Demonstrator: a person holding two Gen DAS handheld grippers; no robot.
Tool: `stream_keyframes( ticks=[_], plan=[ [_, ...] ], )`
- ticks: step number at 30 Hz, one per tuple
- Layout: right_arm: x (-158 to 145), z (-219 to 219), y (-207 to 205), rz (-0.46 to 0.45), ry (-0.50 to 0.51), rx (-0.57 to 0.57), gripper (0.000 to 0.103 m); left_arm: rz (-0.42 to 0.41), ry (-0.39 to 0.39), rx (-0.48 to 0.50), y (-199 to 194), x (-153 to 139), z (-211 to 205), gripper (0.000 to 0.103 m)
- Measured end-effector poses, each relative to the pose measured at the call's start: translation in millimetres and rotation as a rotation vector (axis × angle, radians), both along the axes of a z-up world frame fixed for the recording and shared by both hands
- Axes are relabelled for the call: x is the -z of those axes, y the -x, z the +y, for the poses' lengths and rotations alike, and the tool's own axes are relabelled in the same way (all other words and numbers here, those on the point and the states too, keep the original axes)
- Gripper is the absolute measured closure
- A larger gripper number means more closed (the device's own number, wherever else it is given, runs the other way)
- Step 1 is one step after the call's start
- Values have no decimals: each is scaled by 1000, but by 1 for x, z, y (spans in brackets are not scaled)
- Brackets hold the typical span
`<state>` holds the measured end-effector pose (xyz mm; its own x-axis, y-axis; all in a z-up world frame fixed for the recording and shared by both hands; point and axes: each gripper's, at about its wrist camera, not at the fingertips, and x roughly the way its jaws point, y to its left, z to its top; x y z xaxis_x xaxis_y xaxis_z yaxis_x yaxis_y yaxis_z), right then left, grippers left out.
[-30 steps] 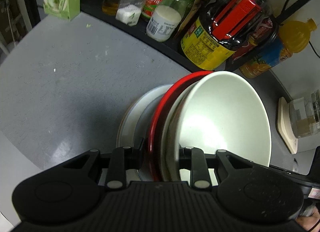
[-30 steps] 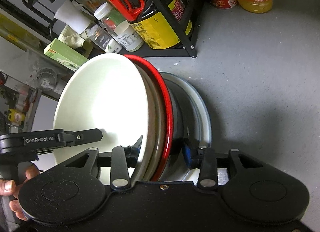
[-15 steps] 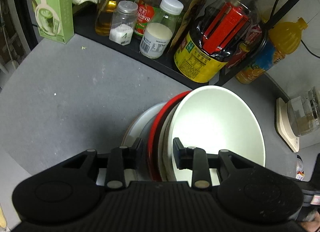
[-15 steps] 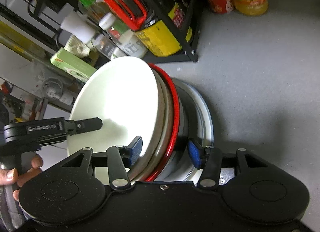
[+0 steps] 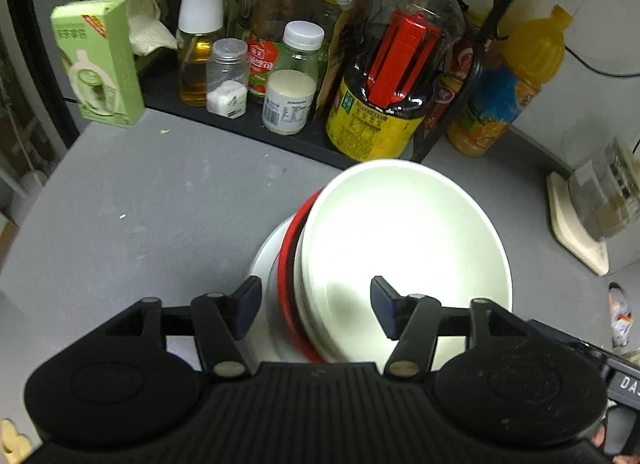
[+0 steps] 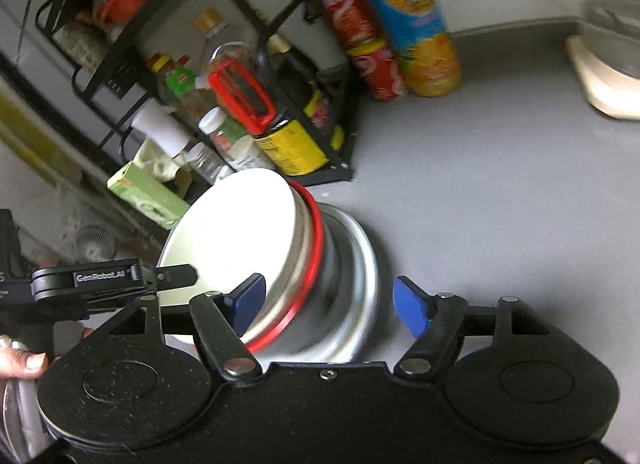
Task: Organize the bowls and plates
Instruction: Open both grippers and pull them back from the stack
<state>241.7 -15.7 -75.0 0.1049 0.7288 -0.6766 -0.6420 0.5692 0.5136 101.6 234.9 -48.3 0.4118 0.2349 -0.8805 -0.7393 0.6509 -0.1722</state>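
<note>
While both sets of fingers stood wide apart, the left gripper [image 5: 316,306] and right gripper [image 6: 330,310] straddled the stack [image 5: 360,264] on the grey counter [image 5: 160,204] but held nothing. White bowl [image 6: 236,240] sat atop red bowl [image 6: 314,248], over a plate [image 6: 366,276]. Likely heavy, glazed, slippery and breakable, it wants gripping at opposite rims. "GenRobot.AI" [image 6: 100,275] was readable.

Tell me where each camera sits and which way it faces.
Left wrist: on the left claw, looking down at the stacked white bowl and black condiment rack; its open fingers show.
Right wrist: on the right claw, facing the stack's side; open blue-padded fingers, the left claw and a hand show.
Shared: white bowl, red-rimmed bowl, rack, grey counter.
</note>
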Motion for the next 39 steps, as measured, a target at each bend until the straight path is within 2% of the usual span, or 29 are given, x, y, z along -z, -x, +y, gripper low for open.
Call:
stream_keyframes(
  ticks=[3,8,15,23,26,29,39],
  plan=[
    [-3,-22,14,-18,-7,59,21,-10,15,36,10,-7,-11,37],
    [-8,-53,35,-27,-20,150,13,9,-35,113,19,-16,-30,32],
    [-24,-84,62,-90,-10,247,1,-37,-29,187,36,-27,-52,17],
    [-43,-119,90,-184,19,350,0,-68,-45,258,54,-41,-78,13],
    [-48,-131,99,-190,17,384,0,-75,-47,289,61,-46,-88,12],
    [-54,-138,114,-264,46,390,0,-76,-57,307,67,-50,-97,11],
    [-73,-160,139,-286,24,435,0,-105,-108,371,85,-69,-120,8]
  ],
)
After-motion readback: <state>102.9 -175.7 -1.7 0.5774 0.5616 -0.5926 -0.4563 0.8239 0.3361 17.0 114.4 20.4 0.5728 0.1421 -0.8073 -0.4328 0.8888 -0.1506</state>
